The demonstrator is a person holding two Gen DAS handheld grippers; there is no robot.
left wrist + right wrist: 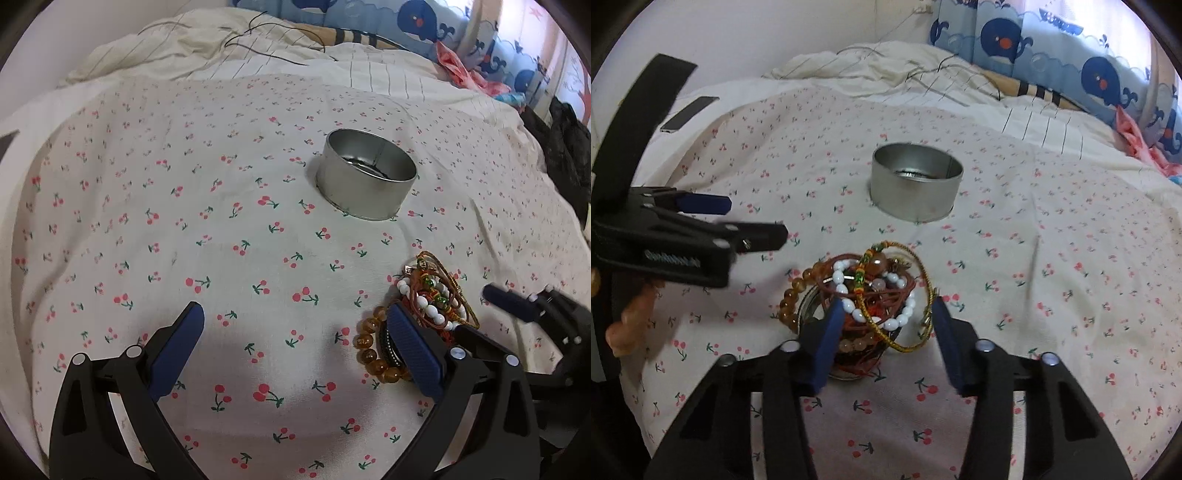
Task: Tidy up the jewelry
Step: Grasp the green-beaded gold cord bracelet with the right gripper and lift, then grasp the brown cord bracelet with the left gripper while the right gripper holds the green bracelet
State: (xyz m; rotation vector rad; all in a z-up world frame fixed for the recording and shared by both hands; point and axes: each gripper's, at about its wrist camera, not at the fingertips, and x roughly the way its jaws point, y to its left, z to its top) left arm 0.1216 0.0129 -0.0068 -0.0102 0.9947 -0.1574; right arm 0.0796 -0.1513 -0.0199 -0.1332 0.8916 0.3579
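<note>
A tangle of bracelets (875, 295) lies on the cherry-print sheet: white beads, amber beads, red cords and a gold bangle, with a round metal lid (809, 310) under it. My right gripper (886, 302) is closed around the near part of the tangle, one pad on the red cords and the other against the gold bangle. The left wrist view shows the same bracelets (432, 295) beside the right gripper (474, 310). My left gripper (295, 308) stands wide open with nothing between its fingers, and its right finger covers part of the amber beads. An open metal tin (354, 192) (908, 199) stands further back.
A crumpled white blanket (192, 44) and whale-print pillows (1034, 40) lie at the head of the bed. A dark phone (689, 114) rests at the far left edge. Dark clothing (565, 155) sits at the right. A hand (631, 321) holds the left gripper (755, 221).
</note>
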